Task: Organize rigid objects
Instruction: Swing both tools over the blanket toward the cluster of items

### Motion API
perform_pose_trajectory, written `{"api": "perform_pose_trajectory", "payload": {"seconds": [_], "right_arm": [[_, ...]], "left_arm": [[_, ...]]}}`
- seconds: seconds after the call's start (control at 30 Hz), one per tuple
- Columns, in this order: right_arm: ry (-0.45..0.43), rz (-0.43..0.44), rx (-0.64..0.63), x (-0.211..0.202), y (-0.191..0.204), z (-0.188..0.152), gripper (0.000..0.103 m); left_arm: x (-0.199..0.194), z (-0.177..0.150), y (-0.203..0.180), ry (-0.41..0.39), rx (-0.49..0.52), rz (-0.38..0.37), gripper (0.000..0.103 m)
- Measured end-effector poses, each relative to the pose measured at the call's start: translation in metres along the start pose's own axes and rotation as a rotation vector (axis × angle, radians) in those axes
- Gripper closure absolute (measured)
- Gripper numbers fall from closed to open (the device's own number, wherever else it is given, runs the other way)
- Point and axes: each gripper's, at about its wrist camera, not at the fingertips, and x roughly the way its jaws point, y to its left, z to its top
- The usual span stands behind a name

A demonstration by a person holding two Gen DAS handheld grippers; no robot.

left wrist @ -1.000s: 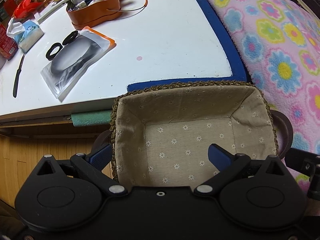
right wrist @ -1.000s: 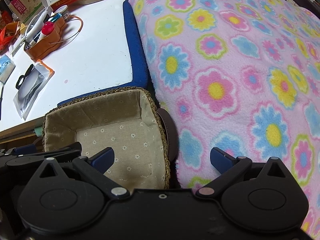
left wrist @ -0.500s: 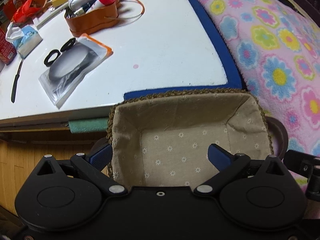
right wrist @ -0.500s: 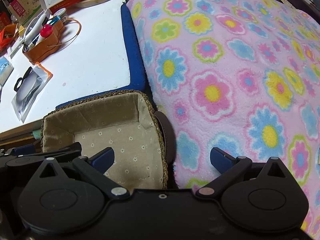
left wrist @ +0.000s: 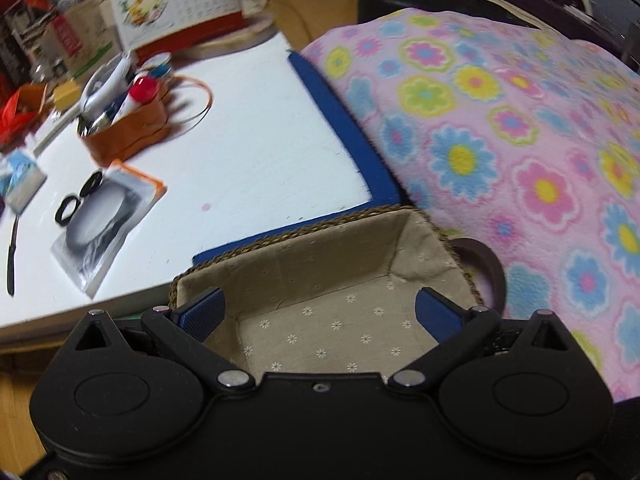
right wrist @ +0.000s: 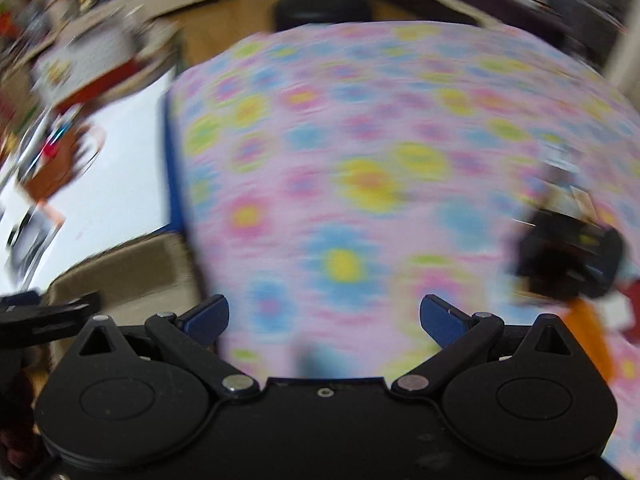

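A woven basket with a beige flowered lining and a brown handle sits at the corner of the white table, empty. My left gripper is open right above the basket's inside, holding nothing. My right gripper is open and empty over the pink flowered blanket; this view is heavily blurred. A black object and some orange and red items lie on the blanket at the right. The basket shows at the left of the right wrist view.
On the table stand a brown pouch with tubes, a clear packet with black rings, a black pen and a desk calendar. The flowered blanket lies right of the table's blue edge.
Both grippers have tilted up and swung right. The right view now blurs and shows a black object on the blanket. The left gripper has moved in over the basket.
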Motion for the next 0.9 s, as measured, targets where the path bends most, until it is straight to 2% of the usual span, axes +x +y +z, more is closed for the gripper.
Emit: {"api": "perform_pose_trajectory", "payload": {"seconds": [0.1,0.17,0.27,0.37,0.5,0.67,0.77,0.9], "right_arm": [[-0.034,-0.109,0.113,-0.016,-0.071,-0.005,0.001],[-0.039,-0.190,0.179,-0.022,-0.115,-0.010,0.001],[-0.035,-0.300,0.268,-0.029,-0.177,-0.021,0.002],[-0.011,-0.346,0.358,-0.028,-0.224,-0.033,0.002],[0.027,-0.352,0.463,-0.022,-0.265,-0.048,0.002],[0.050,-0.309,0.508,-0.009,-0.285,-0.055,0.002],[0.043,-0.279,0.511,-0.004,-0.292,-0.052,0.002],[0.031,-0.249,0.524,-0.007,-0.292,-0.045,0.002]], "left_arm": [[-0.014,0.004,-0.023,-0.015,0.066,-0.004,0.005],[-0.029,0.008,-0.043,-0.036,0.116,-0.034,0.005],[-0.053,0.015,-0.083,-0.080,0.222,-0.090,0.005],[-0.079,0.020,-0.127,-0.122,0.332,-0.179,0.005],[-0.102,0.018,-0.194,-0.139,0.513,-0.310,0.005],[-0.106,-0.010,-0.277,-0.132,0.759,-0.457,0.005],[-0.097,-0.026,-0.316,-0.116,0.877,-0.496,0.005],[-0.088,-0.039,-0.348,-0.108,0.968,-0.521,0.005]]}}
